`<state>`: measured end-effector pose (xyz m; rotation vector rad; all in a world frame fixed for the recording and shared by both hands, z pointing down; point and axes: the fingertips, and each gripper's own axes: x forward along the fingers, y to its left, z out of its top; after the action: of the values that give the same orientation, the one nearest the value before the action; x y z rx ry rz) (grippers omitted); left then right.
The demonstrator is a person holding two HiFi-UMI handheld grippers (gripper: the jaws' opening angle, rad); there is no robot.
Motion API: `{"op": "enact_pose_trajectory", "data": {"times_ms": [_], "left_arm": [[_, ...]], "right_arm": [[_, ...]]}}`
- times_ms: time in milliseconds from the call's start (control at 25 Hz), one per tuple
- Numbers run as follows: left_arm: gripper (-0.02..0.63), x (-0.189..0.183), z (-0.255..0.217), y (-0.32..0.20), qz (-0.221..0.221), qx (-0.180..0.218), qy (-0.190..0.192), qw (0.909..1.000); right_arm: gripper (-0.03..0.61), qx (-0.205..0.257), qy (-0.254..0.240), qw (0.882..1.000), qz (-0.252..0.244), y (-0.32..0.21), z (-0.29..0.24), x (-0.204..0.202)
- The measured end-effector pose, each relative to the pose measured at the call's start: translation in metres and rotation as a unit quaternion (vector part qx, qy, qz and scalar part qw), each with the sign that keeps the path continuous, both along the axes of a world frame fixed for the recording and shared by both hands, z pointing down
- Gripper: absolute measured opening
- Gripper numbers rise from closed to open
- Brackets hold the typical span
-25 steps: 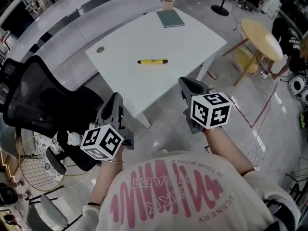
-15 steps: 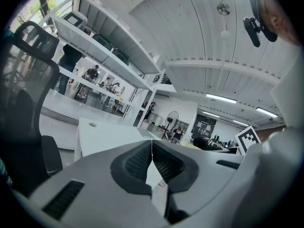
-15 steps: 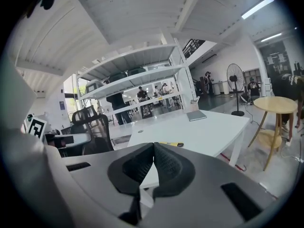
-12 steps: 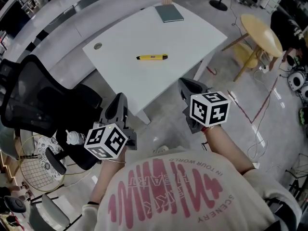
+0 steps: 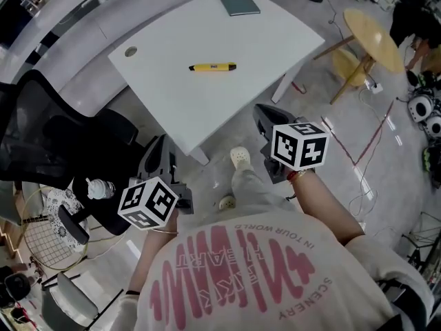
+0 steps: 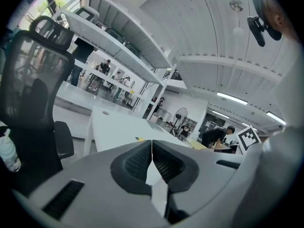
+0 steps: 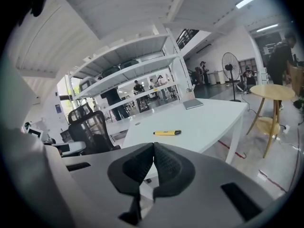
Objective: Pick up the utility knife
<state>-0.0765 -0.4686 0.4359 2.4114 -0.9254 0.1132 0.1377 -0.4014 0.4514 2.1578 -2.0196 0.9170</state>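
The utility knife (image 5: 212, 67) is yellow with a dark tip and lies flat near the middle of the white table (image 5: 275, 40). In the right gripper view the utility knife (image 7: 166, 133) shows beyond the jaws, well ahead. The left gripper view shows only a yellow sliver of the knife (image 6: 139, 138) at the table edge. My left gripper (image 5: 160, 156) hangs off the table's near corner, over the floor, jaws shut and empty. To its right, my right gripper (image 5: 264, 118) also stands short of the table, shut with nothing in it.
A black mesh office chair (image 5: 41, 136) stands left of the table, a water bottle (image 5: 100, 188) by it. A grey notebook (image 5: 238, 3) lies at the table's far edge. A round wooden side table (image 5: 375, 40) stands to the right. The person's shoe (image 5: 239, 157) is between the grippers.
Both grippers have sunk a little, still shut. The table and knife have shifted up and left in the head view, and the person's leg and shoe have come into view.
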Motion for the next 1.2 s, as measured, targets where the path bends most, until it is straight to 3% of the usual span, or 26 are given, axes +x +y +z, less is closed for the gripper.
{"op": "enact_pose_trajectory", "data": {"times_ms": [560, 840, 1200], "left_arm": [[0.025, 0.002, -0.006, -0.066, -0.064, 0.015, 0.005, 0.9978], [0.025, 0.021, -0.003, -0.112, -0.085, 0.012, 0.012, 0.9962], [0.025, 0.057, -0.004, -0.154, -0.112, -0.001, 0.011, 0.9937]], "right_arm": [[0.017, 0.012, -0.009, 0.998, -0.053, -0.103, 0.003, 0.021], [0.017, 0.009, -0.013, 0.997, -0.078, -0.16, 0.008, 0.039], [0.017, -0.02, -0.049, 0.982, -0.179, -0.216, 0.019, 0.056]]}}
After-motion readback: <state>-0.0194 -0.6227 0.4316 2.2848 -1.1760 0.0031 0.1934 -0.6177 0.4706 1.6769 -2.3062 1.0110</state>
